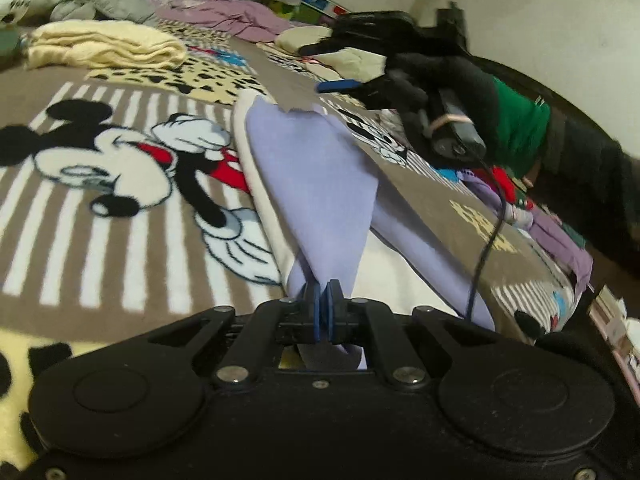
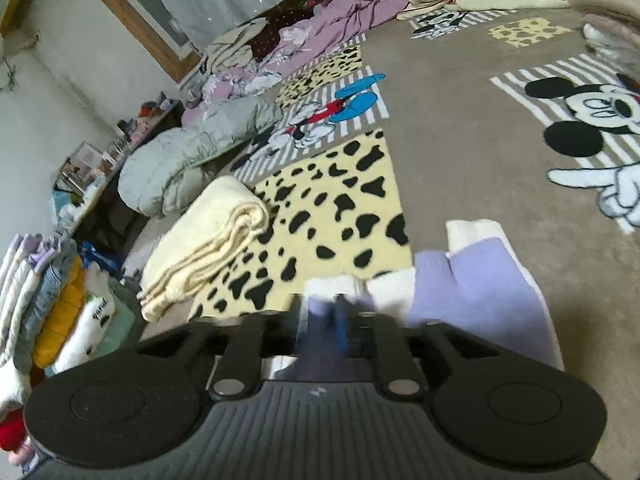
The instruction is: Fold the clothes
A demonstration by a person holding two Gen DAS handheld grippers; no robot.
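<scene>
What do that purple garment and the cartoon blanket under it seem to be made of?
The purple garment looks like soft matte fleece or brushed knit: no sheen, loose folds, a cream lining at its edge. The cartoon blanket looks like plush pile, with fuzzy print edges. Both are guesses.

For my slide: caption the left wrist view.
Left claw shut on lilac garment over cartoon-mouse blanket.

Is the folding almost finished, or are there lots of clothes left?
Done: a folded cream blanket and a stack of folded clothes. In hand: the left gripper pinches a lilac garment. Left: crumpled clothes piled at the bed's far edge.
</scene>
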